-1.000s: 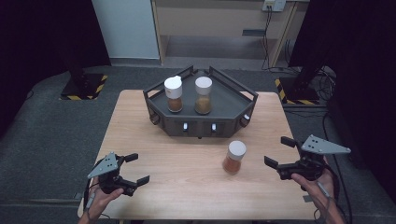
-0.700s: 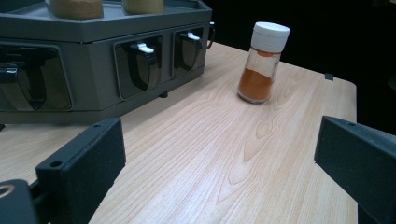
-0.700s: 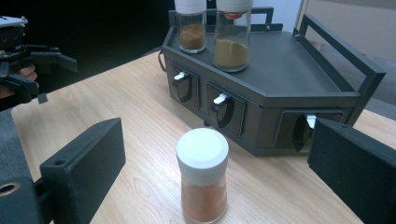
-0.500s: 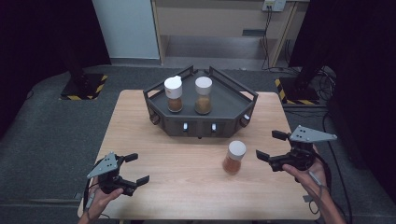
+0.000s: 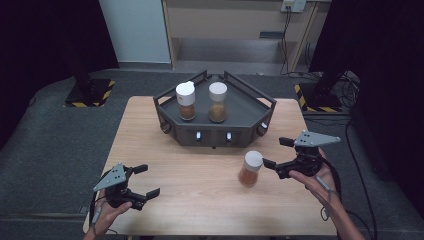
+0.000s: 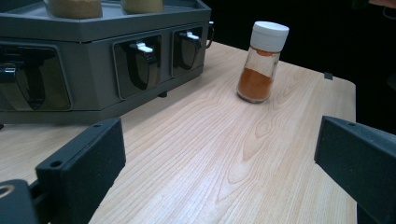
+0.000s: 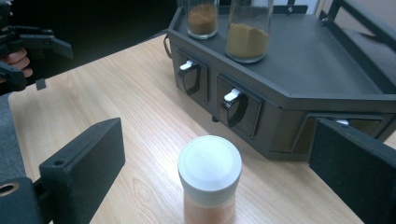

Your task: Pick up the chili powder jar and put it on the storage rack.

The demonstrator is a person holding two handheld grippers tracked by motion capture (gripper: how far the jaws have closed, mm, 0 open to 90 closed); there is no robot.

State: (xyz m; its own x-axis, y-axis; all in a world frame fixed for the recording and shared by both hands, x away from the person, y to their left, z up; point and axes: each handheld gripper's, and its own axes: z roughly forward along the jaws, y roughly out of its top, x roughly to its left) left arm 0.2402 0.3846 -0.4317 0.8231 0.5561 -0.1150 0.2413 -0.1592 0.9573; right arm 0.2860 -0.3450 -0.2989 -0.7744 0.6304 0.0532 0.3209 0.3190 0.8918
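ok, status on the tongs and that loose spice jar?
Right tongs open, closing in on loose spice jar, no contact yet. Left tongs open, idle at near table edge. Jar upright on table, in front of rack. Path clear.

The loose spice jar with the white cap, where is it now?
High view: the glass spice jar stands on the table right of centre, before the dark rack, beside the open right claw.

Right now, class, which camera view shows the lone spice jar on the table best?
The left gripper view: the spice jar stands whole and sharp, powder visible. The right gripper view shows mainly its white lid, blurred. The high view shows it small.
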